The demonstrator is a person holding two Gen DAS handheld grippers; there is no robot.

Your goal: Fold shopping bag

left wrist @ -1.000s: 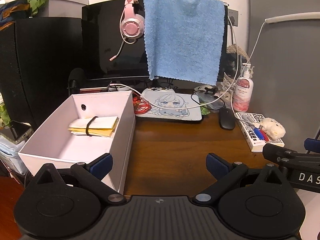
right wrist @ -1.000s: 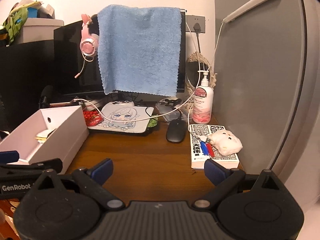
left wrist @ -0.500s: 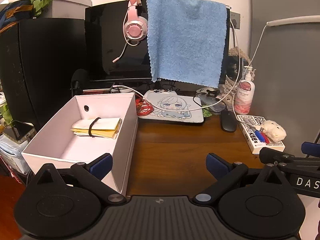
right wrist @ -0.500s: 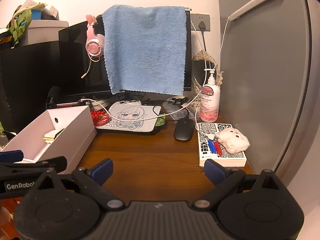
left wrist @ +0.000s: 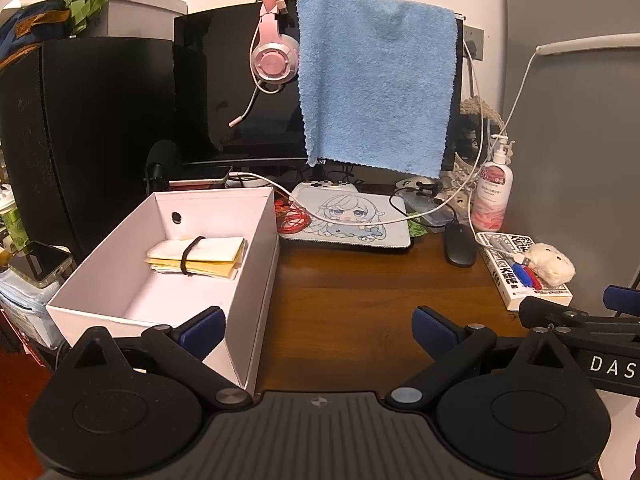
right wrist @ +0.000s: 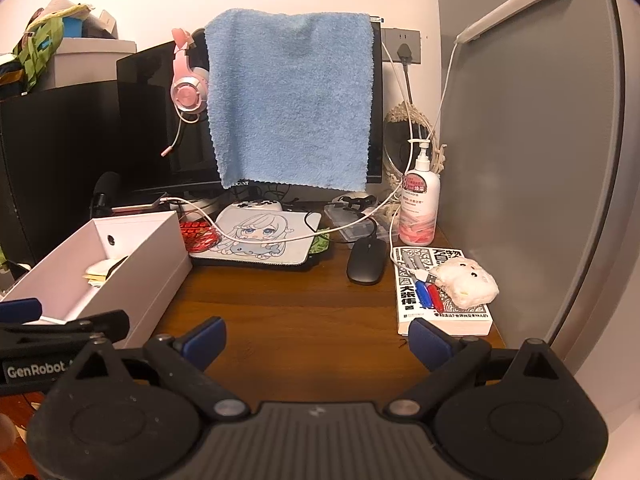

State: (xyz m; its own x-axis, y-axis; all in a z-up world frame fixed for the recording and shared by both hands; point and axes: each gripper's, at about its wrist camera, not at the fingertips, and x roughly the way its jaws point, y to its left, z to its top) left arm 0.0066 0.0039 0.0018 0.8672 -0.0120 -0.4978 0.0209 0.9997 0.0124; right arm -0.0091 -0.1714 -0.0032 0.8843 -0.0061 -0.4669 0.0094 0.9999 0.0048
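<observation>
The folded shopping bag (left wrist: pixel 200 254), a flat white and yellow bundle held by a black band, lies inside the white box (left wrist: pixel 260 300) at the left of the desk. From the right wrist view only its edge (right wrist: pixel 102 270) peeks over the box wall (right wrist: pixel 152 276). My left gripper (left wrist: pixel 316 326) hovers open over the box's near right corner, nothing between its blue pads. My right gripper (right wrist: pixel 316 336) is open and empty above the bare wood in front of the mouse pad. Each gripper shows at the edge of the other's view.
A monitor draped with a blue towel (left wrist: pixel 376 92) and pink headset (left wrist: pixel 274 60) stands at the back. A mouse pad (left wrist: pixel 348 220), black mouse (right wrist: pixel 366 266), pump bottle (right wrist: pixel 420 208), and a book with a plush toy (right wrist: pixel 468 284) fill the right. A grey panel bounds the right side.
Both views have drifted slightly, the scene sliding a little to the right. The jaws stay open, and the bag has not moved in the box.
</observation>
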